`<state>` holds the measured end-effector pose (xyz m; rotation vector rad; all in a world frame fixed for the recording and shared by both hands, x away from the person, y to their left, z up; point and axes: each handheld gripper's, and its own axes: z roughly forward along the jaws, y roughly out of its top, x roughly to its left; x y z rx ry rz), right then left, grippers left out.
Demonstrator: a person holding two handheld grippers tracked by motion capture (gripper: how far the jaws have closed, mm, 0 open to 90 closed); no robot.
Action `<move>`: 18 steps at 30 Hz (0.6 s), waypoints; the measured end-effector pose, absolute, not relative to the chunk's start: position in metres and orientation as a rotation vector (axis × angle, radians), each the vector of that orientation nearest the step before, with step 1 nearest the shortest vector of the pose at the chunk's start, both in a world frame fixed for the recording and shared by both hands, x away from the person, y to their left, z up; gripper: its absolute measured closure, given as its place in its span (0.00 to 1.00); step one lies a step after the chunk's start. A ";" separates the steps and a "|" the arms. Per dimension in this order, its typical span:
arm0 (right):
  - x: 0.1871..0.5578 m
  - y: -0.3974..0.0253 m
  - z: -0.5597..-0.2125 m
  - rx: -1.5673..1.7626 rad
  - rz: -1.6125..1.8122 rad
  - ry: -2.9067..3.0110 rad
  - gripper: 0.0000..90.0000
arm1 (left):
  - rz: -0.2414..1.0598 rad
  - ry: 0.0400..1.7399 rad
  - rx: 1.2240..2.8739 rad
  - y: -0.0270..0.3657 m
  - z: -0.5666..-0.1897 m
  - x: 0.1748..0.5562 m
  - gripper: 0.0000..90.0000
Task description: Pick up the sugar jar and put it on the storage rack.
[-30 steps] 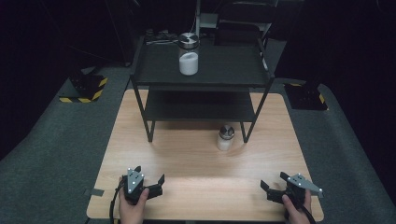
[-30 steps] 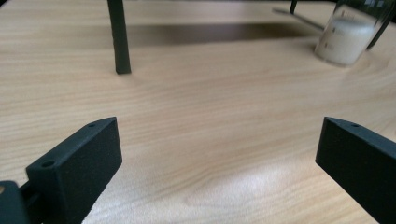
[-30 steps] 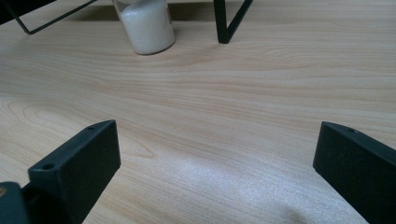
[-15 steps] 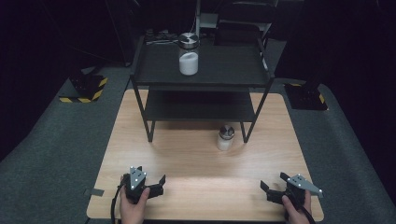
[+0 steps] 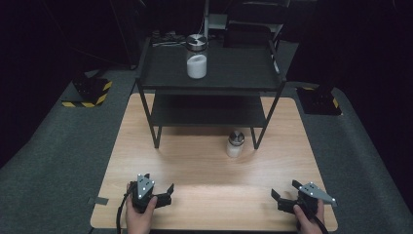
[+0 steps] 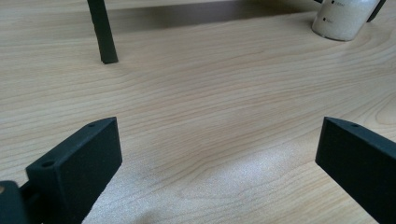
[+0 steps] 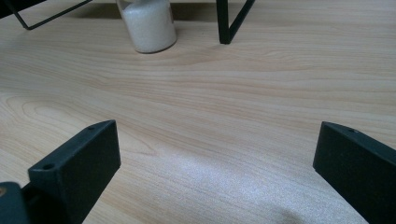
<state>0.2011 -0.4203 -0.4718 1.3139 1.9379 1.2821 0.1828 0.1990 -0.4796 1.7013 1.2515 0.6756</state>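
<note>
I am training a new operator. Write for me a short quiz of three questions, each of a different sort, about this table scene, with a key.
1. True or false: the left gripper is shut on the small jar.
2. Where does the tall jar stand? A. on the rack's top shelf; B. on the wooden table; C. on the floor.
3. Fill in: the jaws of the right gripper stand ____.

Key: 1 false; 2 A; 3 open.
</note>
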 end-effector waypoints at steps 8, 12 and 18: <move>0.201 -0.418 -0.471 1.302 1.266 1.944 0.00 | 0.653 1.244 1.693 0.203 -0.481 0.185 0.01; 0.200 -0.417 -0.471 1.294 1.261 1.944 0.00 | 0.662 1.212 1.700 0.203 -0.482 0.183 0.01; 0.200 -0.416 -0.472 1.290 1.269 1.944 0.00 | 0.671 1.200 1.708 0.203 -0.482 0.180 0.01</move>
